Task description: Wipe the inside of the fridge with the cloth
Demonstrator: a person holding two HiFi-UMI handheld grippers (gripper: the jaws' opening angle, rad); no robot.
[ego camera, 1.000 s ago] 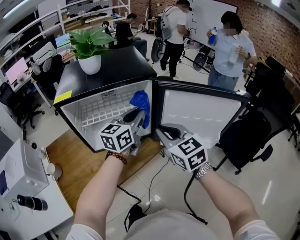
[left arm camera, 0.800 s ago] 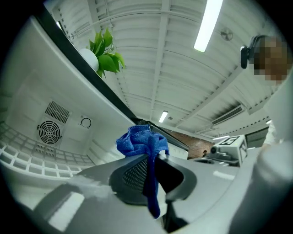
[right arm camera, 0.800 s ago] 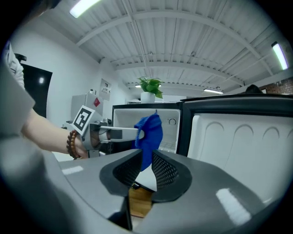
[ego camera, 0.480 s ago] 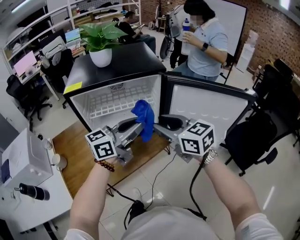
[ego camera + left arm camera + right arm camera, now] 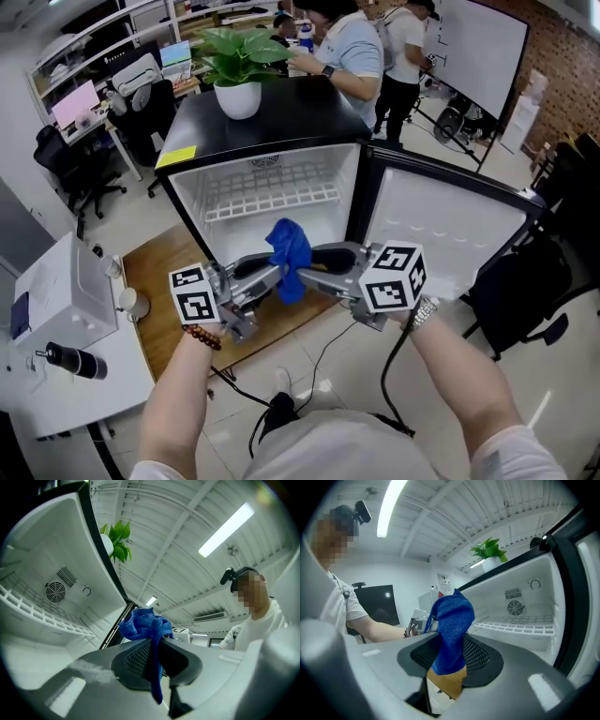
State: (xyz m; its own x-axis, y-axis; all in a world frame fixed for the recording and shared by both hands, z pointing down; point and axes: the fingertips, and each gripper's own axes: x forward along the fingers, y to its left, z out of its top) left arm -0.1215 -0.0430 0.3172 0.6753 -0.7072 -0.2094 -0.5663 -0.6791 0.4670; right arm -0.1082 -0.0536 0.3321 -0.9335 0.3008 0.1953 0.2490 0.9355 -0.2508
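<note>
Left gripper (image 5: 156,644) clenched on crumpled blue microfibre cloth (image 5: 143,625), in front of open black white-lined mini fridge (image 5: 192,208). Right gripper (image 5: 451,651) jaws just opened wide, cloth hanging loose between. Risk: thin single pinch slips during wiping, cloth drops.

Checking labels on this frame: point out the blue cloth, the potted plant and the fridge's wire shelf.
blue cloth (image 5: 289,255), head view, middle of the bunched fabric.
potted plant (image 5: 238,98), head view, its white pot.
wire shelf (image 5: 272,197), head view, centre of the rack.
</note>
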